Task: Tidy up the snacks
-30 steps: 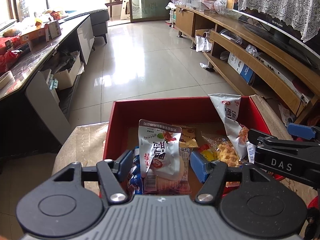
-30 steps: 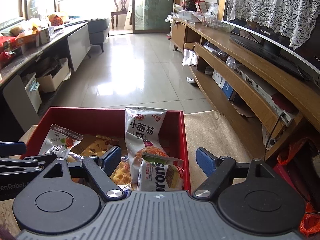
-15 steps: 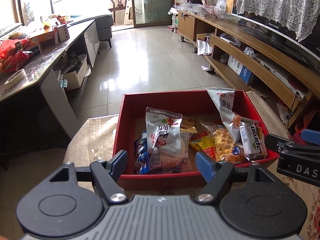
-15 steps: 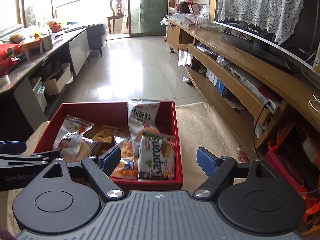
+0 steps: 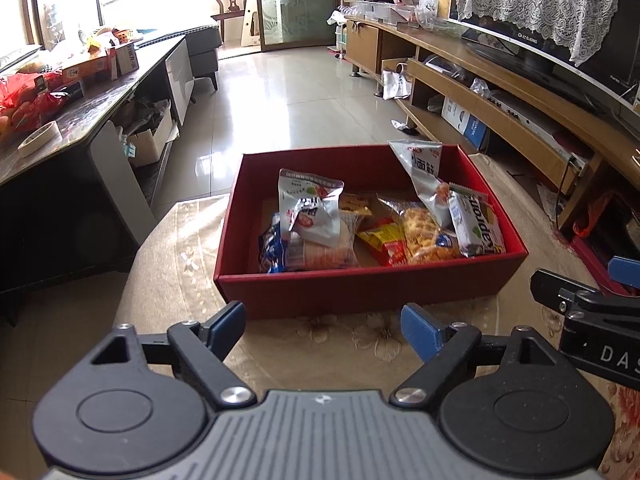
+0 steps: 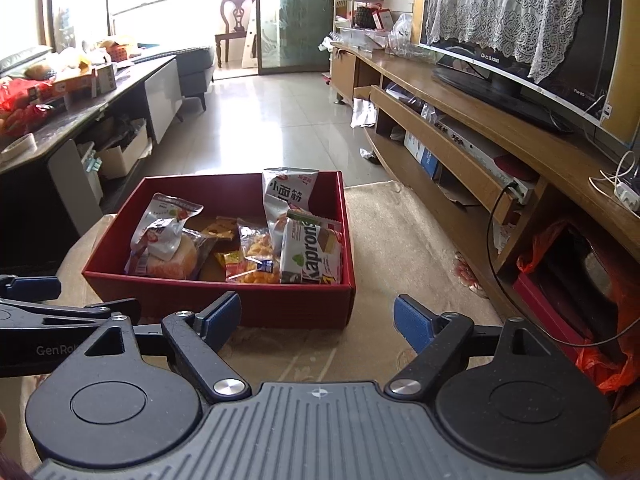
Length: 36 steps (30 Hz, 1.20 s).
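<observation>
red snack box [image 5: 360, 292] lies just ahead of both claws: left claw [image 5: 324, 326] opening, right claw [image 6: 318, 318] open, both empty.

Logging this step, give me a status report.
Left gripper opening, empty; right gripper open, empty. Snacks in red box. Nothing in the way.
</observation>
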Available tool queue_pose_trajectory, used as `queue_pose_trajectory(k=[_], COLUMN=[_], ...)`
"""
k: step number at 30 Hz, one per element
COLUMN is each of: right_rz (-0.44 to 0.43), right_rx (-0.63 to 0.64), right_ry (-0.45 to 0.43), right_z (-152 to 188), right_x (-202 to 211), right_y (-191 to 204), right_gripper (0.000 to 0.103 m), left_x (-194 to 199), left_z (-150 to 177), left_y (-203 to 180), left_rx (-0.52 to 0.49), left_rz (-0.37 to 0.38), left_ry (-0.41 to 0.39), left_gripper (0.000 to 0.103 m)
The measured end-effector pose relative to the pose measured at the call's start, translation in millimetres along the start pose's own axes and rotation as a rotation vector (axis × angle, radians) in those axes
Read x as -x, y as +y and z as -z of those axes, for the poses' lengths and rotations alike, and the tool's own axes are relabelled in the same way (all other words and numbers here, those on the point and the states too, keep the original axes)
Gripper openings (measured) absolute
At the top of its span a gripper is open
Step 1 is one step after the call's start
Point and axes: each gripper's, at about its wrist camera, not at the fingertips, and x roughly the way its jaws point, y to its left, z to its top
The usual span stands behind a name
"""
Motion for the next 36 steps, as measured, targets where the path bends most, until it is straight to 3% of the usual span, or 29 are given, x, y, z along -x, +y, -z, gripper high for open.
queue_pose_trajectory(k=[20,36], right_rz=[-0.006,-0.010], right_rx=[-0.017,-0.016], right_ry=[0.055,0.080], right_z=[52,76], right_x=[37,56], right_y=[2,0], right_gripper=[0.088,0.088], left_x=[37,59], left_z=[58,84], left_y=[-1,-6], left_rx=[0.010,-0.024], left_rz=[0.020,0.000], left_ry=[0.044,0.031], left_gripper=[0.090,0.094])
